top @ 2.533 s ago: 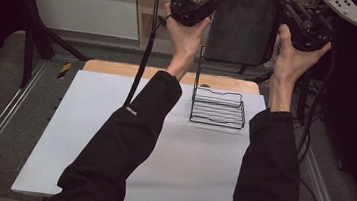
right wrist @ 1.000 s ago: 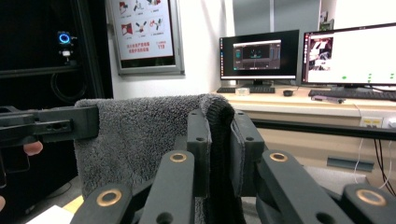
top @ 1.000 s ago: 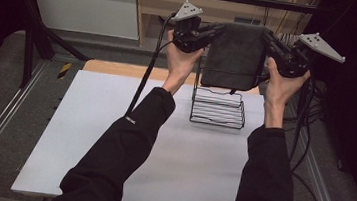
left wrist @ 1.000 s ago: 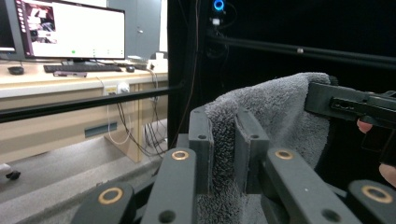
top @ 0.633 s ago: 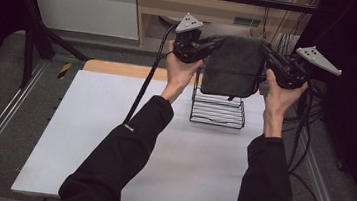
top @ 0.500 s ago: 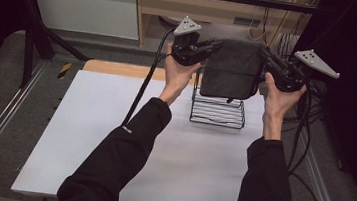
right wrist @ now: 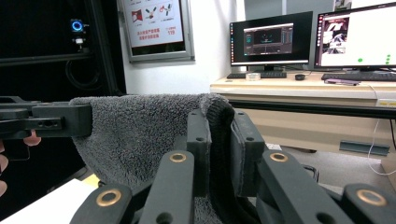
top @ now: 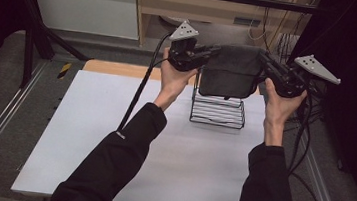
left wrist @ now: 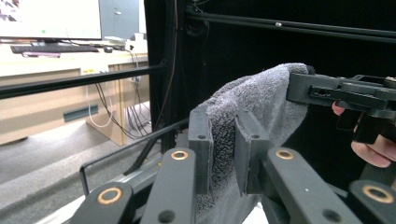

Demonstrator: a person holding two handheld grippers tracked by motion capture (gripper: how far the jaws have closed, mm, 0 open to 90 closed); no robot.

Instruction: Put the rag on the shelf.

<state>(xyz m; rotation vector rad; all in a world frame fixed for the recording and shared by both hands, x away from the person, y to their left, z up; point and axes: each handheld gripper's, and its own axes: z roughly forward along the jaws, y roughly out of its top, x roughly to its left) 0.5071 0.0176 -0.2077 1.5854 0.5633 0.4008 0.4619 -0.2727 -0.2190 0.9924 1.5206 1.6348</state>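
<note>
a dark grey terry towel hangs in the upper middle of the high view, stretched by its top edge between the two grippers and held in the air directly above a black wire rack that stands near the far edge of the white table. the towel's long axis, its taut top edge, runs left to right across the frame. the towel's lower hem reaches the top wires of the rack from this angle; whether it touches them i cannot tell.

the left gripper sits at the towel's upper left corner, the right gripper at its upper right corner, each about as near to the rack as the other. in the left gripper view the left gripper is clenched on a fold of the towel, the cloth squeezed between the two black pads, with the other gripper pinching the far corner at the right of that frame. in the right gripper view the right gripper is likewise clamped on the thick rolled edge of the towel, the cloth running off to the left toward the other gripper.

the rack lies straight below the cloth, so the next move looks like a plain lowering, both hands level so the top edge stays taut and the towel drapes onto or into the rack rather than slumping to one side.
</note>
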